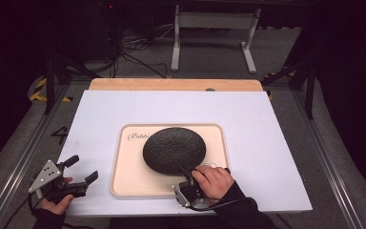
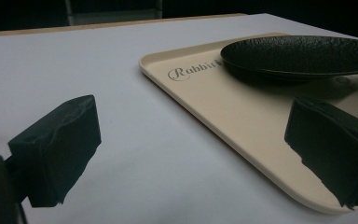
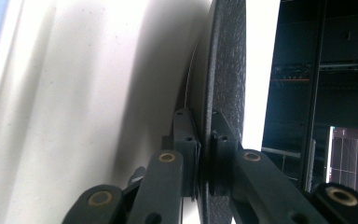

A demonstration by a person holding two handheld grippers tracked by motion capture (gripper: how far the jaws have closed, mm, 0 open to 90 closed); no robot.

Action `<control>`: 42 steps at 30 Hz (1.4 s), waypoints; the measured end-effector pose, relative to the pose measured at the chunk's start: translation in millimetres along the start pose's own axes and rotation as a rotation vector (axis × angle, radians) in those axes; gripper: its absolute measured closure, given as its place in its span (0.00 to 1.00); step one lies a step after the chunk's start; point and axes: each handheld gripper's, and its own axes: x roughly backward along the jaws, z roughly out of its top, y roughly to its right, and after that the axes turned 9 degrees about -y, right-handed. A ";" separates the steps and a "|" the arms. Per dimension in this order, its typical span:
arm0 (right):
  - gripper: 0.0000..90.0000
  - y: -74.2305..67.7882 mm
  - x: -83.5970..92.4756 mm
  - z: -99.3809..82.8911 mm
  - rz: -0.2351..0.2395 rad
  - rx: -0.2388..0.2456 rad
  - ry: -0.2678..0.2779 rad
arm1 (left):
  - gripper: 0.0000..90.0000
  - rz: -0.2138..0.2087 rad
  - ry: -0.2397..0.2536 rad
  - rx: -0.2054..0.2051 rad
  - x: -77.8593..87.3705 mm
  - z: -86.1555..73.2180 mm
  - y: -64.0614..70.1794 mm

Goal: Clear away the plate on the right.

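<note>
A round black textured plate rests on a cream tray in the middle of the white table. My right gripper is at the plate's near rim, its jaws shut on that rim from above and below. The right gripper view has the plate edge-on between the right gripper jaws, the tray beside it. My left gripper stands open near the table's front left corner, left of the tray. Between the left gripper jaws lie bare table, the tray's corner and the plate farther off.
The white table top has a wooden strip along its far edge. Beyond it stand a white metal frame and cables on the floor. Dark rails run along both sides of the table.
</note>
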 end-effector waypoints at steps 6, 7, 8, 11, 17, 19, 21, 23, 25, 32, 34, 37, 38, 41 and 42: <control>0.93 -1.4 -0.9 -0.5 0.018 -0.004 0.003 | 0.05 0.003 -0.002 0.000 0.0 0.0 0.3; 0.92 -2.2 -1.3 -0.5 0.022 -0.007 0.003 | 0.05 0.002 -0.002 -0.002 0.0 0.1 0.2; 0.92 -3.0 -1.9 -0.4 0.025 -0.006 0.005 | 0.05 0.003 -0.002 0.000 0.0 0.1 0.3; 0.90 -5.7 -3.5 -0.3 0.043 -0.003 0.004 | 0.05 0.003 -0.002 0.000 -0.1 0.1 0.3; 0.88 -7.5 -5.2 -0.2 0.058 -0.002 0.004 | 0.05 0.003 -0.007 -0.004 0.0 0.3 0.3; 0.86 -8.4 -6.8 -0.1 0.070 0.001 0.008 | 0.05 0.003 -0.007 -0.004 -0.1 0.3 0.3; 0.85 -9.8 -7.6 0.0 0.079 -0.003 0.003 | 0.05 0.003 -0.007 -0.004 -0.1 0.3 0.3; 0.85 -10.2 -8.1 0.0 0.082 0.000 0.003 | 0.05 0.003 -0.008 -0.004 -0.1 0.3 0.3; 0.84 -10.8 -9.2 0.2 0.087 0.005 0.005 | 0.05 0.003 -0.008 -0.004 -0.1 0.3 0.3; 0.82 -12.2 -11.4 0.2 0.100 0.009 0.006 | 0.05 0.003 -0.007 -0.003 0.0 0.3 0.4; 0.82 -12.5 -10.9 0.0 0.104 0.001 0.001 | 0.05 0.002 -0.008 -0.005 -0.1 0.3 0.3; 0.82 -11.9 -11.3 -0.2 0.102 0.012 0.008 | 0.05 0.003 -0.007 -0.003 -0.1 0.3 0.5; 0.82 -11.9 -11.3 -0.2 0.103 0.014 0.007 | 0.05 0.003 -0.007 -0.004 -0.1 0.3 0.4; 0.79 -12.7 -10.9 -0.8 0.102 0.016 0.005 | 0.05 0.003 -0.007 -0.004 -0.1 0.3 0.4; 0.78 -12.6 -10.8 -0.8 0.098 0.019 0.003 | 0.05 0.002 -0.008 -0.004 -0.1 0.3 0.4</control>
